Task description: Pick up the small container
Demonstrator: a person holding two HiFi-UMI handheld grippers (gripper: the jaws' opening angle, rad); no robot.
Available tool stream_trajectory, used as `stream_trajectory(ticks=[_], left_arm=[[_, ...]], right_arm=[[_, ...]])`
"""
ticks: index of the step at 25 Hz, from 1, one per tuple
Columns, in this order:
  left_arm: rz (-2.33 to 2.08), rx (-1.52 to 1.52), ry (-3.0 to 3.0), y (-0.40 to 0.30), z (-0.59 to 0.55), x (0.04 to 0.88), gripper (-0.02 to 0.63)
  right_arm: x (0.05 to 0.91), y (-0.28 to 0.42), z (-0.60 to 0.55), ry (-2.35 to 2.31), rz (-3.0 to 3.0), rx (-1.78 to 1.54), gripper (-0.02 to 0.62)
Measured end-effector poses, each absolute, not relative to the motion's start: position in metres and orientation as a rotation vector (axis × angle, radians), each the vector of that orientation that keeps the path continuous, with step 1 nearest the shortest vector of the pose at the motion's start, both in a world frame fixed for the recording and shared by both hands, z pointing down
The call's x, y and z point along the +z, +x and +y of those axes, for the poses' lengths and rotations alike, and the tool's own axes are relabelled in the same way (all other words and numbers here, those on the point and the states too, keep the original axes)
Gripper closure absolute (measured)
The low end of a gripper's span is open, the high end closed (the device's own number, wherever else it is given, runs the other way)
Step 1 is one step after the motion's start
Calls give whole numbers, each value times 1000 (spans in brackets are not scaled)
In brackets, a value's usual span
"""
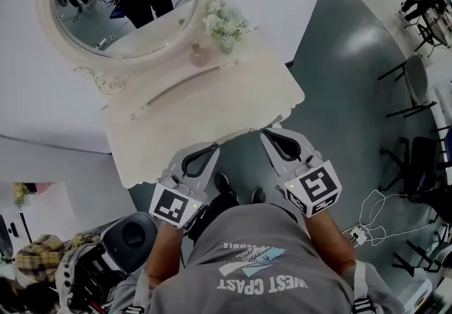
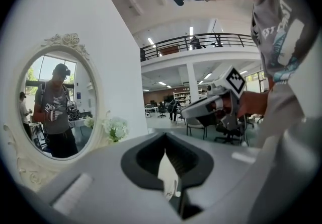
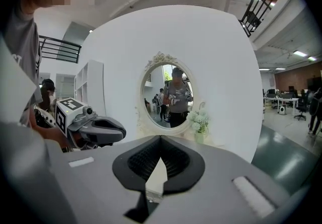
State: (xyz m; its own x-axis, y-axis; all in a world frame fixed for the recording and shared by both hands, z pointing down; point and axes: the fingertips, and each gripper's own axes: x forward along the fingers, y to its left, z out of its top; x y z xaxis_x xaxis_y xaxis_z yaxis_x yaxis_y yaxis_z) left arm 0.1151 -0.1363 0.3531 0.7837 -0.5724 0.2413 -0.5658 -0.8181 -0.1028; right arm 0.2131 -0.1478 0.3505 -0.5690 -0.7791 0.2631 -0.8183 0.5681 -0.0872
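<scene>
Shirt (image 1: 261,274) nearest the camera, grey, print upside down from here, reads roughly "WEST COAST"; the smaller line above it is unreadable. Left hand-held gripper (image 1: 212,148) and right hand-held gripper (image 1: 268,135) sit side by side just off the counter's (image 1: 176,122) near edge, over the grey-green glossy floor (image 1: 339,94). Both have their jaws closed together with nothing between the ribbed dark pads, confirmed in each gripper view. Grey plastic bodies, each with a cube carrying black-and-white square markers. Counter is a cream dressing table with a scalloped front edge and matte top. Small container (image 1: 200,56) stands at the back of the counter, right of centre, well apart from both hand-held grippers and roughly straight ahead of the left one. It's rounded, pinkish and looks translucent; no label readable. Flower vase (image 1: 226,25) is just beside it at the counter's back right corner, with white blooms in a pale pot. Oval mirror (image 1: 127,2) rises from the counter's back edge in a carved cream frame, with the person reflected in it.
</scene>
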Motion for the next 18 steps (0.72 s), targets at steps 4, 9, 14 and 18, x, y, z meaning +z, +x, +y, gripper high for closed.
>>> stream_trajectory(ticks=[4, 9, 14, 18], left_arm=[[894, -379, -2963, 91, -173, 358, 603], [861, -322, -2988, 55, -215, 357, 603], [832, -281, -2999, 27, -242, 357, 603], [840, -262, -2994, 10, -257, 360, 603]], right_arm=[[351, 193, -176, 1381, -2559, 276, 594], [346, 163, -212, 1430, -2506, 264, 594], [347, 137, -237, 1451, -2470, 254, 594], [354, 124, -253, 1428, -2458, 256, 594]])
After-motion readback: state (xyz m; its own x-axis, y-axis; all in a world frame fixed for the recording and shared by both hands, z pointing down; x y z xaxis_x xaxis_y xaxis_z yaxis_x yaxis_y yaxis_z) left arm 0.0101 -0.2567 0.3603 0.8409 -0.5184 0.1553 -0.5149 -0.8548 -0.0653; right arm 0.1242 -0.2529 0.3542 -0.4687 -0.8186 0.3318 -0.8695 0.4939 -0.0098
